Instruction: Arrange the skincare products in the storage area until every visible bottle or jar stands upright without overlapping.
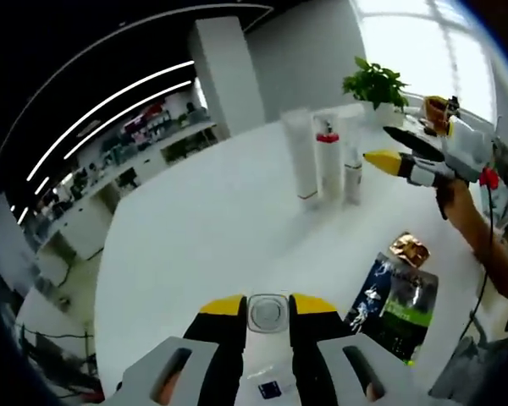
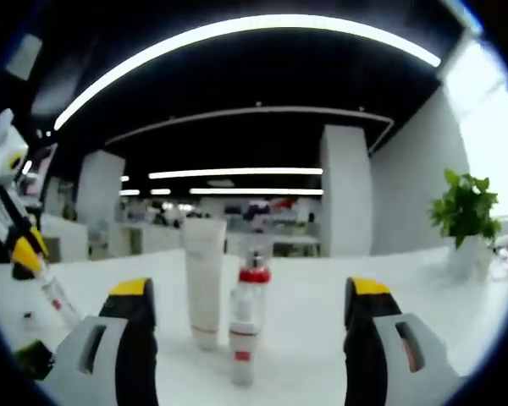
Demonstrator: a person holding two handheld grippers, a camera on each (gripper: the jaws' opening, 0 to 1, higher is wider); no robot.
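Left hand-held gripper [image 1: 267,306] rises from six o'clock in the left gripper view with its yellow-tipped jaws drawn narrow around a small pale jar with a round lid [image 1: 267,312]; the jar sits clamped between the tips, apart from the white surface [image 1: 195,228], which I judge means it is being carried toward the group to be set down upright.

Ahead of it, toward one o'clock, three skincare products stand upright close together: a tall white tube [image 1: 300,156], a bottle with a red collar [image 1: 328,159] just beside it, and a slimmer pale bottle [image 1: 353,165] at the group's right. They look grouped tightly so that the storage spot stays compact, though I cannot tell whether they touch. Nearer, at four o'clock, a dark and green sachet [image 1: 395,303] lies flat with a small shiny packet [image 1: 409,249] at its far end. A potted plant [image 1: 375,85] stands beyond the bottles.

At two to three o'clock the right hand-held gripper [image 1: 394,148] reaches in, held by a person's hand [image 1: 457,199], its tips near the slim bottle.

In the right gripper view the right hand-held gripper [image 2: 250,317] has its jaws spread wide with nothing between them. The white tube [image 2: 204,279] and red-collared bottle [image 2: 246,326] stand in the gap at twelve o'clock, somewhat ahead of the tips, the bottle nearer. I judge the wide stance is ready to close on one of them or steady it. The left hand-held gripper's tip [image 2: 25,245] enters at nine o'clock.
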